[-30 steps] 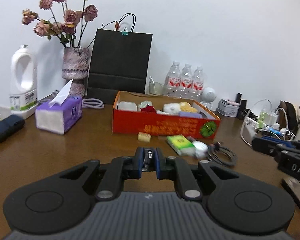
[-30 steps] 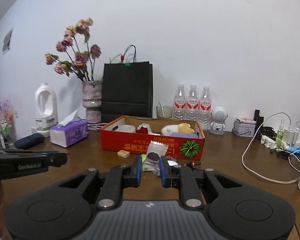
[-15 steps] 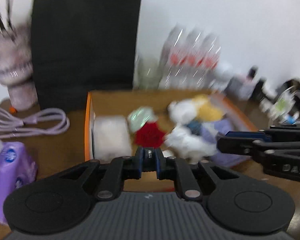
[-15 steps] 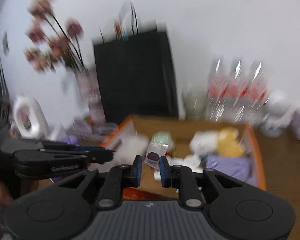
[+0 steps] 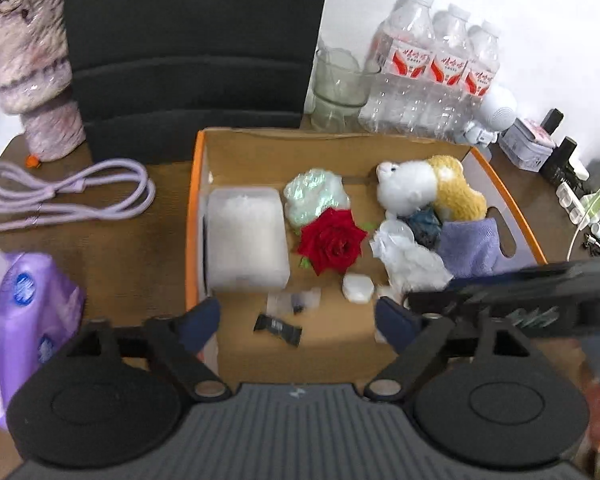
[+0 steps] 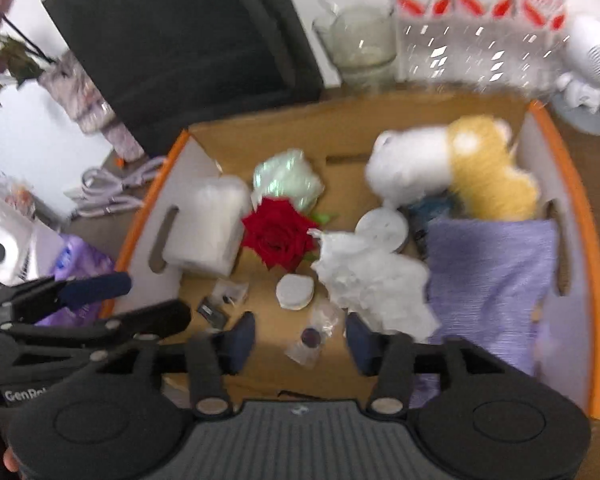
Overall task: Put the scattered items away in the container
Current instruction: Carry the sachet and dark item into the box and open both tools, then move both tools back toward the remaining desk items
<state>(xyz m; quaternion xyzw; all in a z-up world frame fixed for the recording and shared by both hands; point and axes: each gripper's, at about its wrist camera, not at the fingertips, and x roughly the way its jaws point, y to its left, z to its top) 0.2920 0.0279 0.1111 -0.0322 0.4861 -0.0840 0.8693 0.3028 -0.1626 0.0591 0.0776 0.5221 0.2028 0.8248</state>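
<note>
An orange cardboard box (image 5: 194, 208) holds a red rose (image 5: 332, 240), a clear plastic case (image 5: 246, 240), a plush toy (image 5: 432, 184), a purple cloth (image 5: 472, 248) and crumpled white plastic (image 6: 372, 276). My left gripper (image 5: 298, 322) is open above the box's near edge; a small black packet (image 5: 278, 325) lies on the box floor between its fingers. My right gripper (image 6: 300, 342) is open over the box; a small clear bag with a dark disc (image 6: 314, 336) lies on the floor between its fingers. The box also shows in the right wrist view (image 6: 580, 216).
A black paper bag (image 5: 192, 48), a vase (image 5: 32, 68), a glass (image 5: 340, 88) and water bottles (image 5: 436, 76) stand behind the box. A purple cable (image 5: 68, 192) and tissue pack (image 5: 32, 312) lie left. Chargers and cables (image 5: 592, 208) lie at the right.
Both grippers moved from the table's front up over the box and opened. The left let go of the black packet and the right let go of the clear bag; both lie in the box.
</note>
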